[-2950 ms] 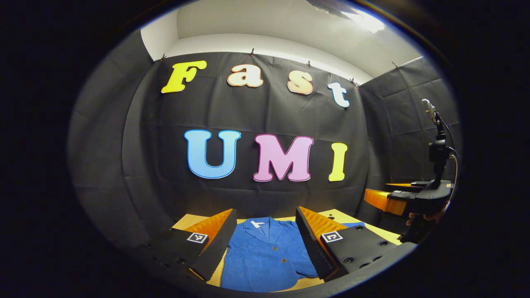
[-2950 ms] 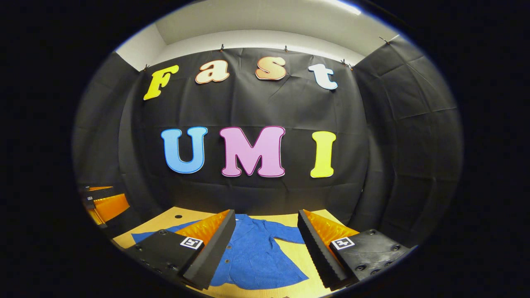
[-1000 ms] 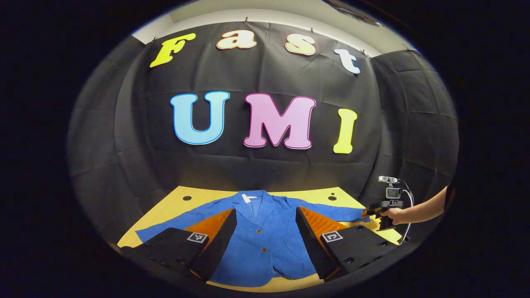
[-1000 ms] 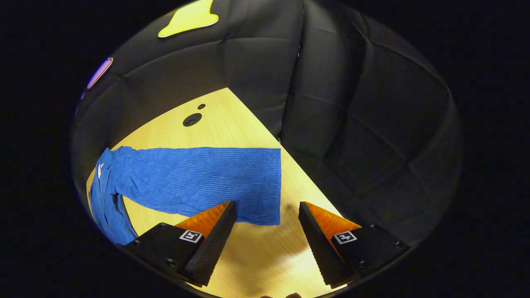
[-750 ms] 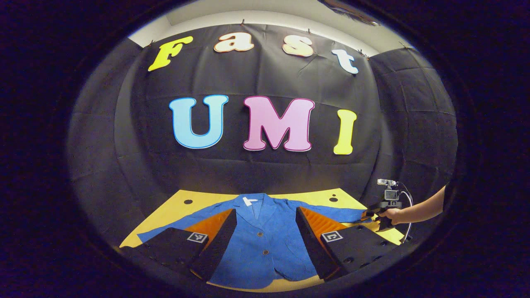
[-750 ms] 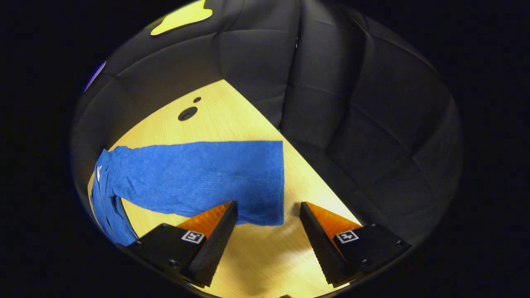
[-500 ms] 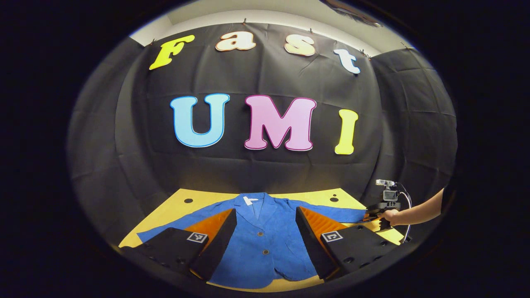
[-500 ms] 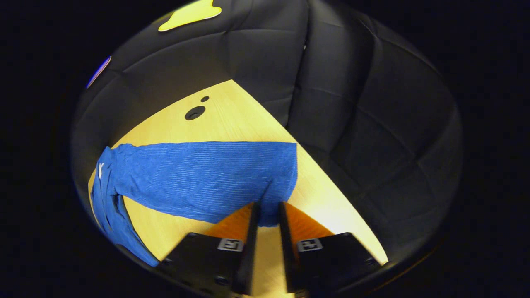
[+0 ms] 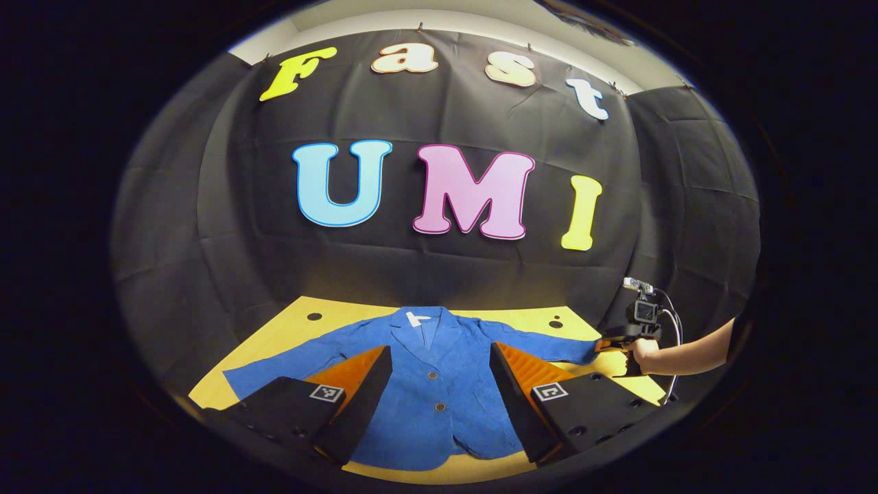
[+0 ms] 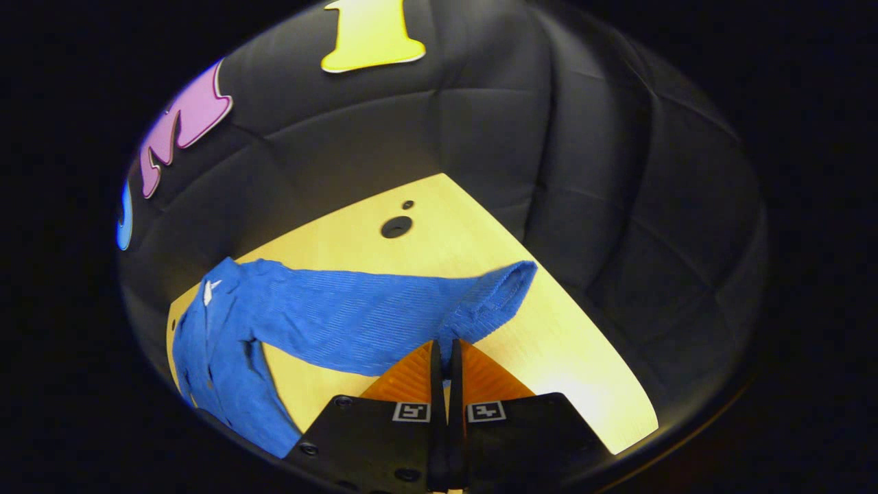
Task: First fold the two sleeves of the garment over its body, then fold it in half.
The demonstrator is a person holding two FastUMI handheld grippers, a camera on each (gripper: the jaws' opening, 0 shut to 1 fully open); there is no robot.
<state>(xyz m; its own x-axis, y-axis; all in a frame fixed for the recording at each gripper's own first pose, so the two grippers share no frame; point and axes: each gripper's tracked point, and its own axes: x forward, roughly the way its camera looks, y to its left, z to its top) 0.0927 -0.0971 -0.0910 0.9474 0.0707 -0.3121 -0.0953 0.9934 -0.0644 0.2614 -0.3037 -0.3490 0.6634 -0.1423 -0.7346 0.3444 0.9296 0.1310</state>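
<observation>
A blue buttoned jacket (image 9: pixel 432 384) lies face up on the wooden table (image 9: pixel 274 336), collar toward the wall, both sleeves spread outward. My left gripper (image 9: pixel 439 357) hovers open above the jacket's body, with nothing between its fingers. In the right gripper view, my right gripper (image 10: pixel 443 350) is shut on the cuff end of the jacket's sleeve (image 10: pixel 384 319), and the cuff (image 10: pixel 504 288) is raised off the table. In the left gripper view that right gripper (image 9: pixel 607 345) sits at the far right end of the sleeve, held by a hand (image 9: pixel 645 353).
The table (image 10: pixel 549 329) has round holes (image 10: pixel 396 226) near its back corners. Black cloth walls close it in at the back and on the right. The jacket's other sleeve (image 9: pixel 288 363) lies flat toward the table's left edge.
My right gripper came down to the sleeve's cuff, shut on it, and has lifted the cuff off the table. My left gripper stayed open over the jacket's body.
</observation>
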